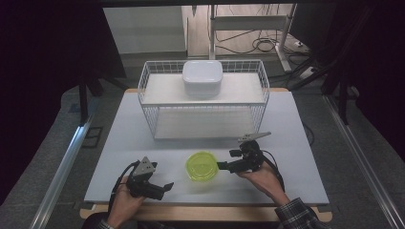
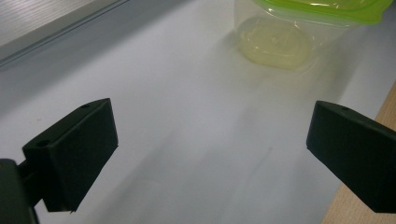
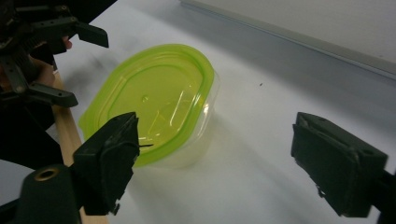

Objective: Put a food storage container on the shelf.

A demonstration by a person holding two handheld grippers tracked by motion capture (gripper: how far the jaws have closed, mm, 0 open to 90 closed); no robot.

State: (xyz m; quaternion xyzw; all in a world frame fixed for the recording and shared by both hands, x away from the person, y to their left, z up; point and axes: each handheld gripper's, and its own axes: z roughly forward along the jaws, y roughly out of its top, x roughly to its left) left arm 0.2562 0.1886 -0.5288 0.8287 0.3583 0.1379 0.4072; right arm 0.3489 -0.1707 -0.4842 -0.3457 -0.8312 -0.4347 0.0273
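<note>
We see the green-lidded container (image 1: pixel 201 166) at lower centre, just left of the right gripper (image 1: pixel 222 166), whose jaws stand released.

A white wire basket (image 1: pixel 204 102) is set at the far middle of the pale table (image 1: pixel 119 143), with a flat white shelf (image 1: pixel 243 89) laid inside it. On that shelf a white lidded box (image 1: pixel 202 78) is placed, upright and near the middle. Beyond the table, a metal stand (image 1: pixel 248 24) and loose cables (image 1: pixel 265 45) are seen on the grey floor.
</note>
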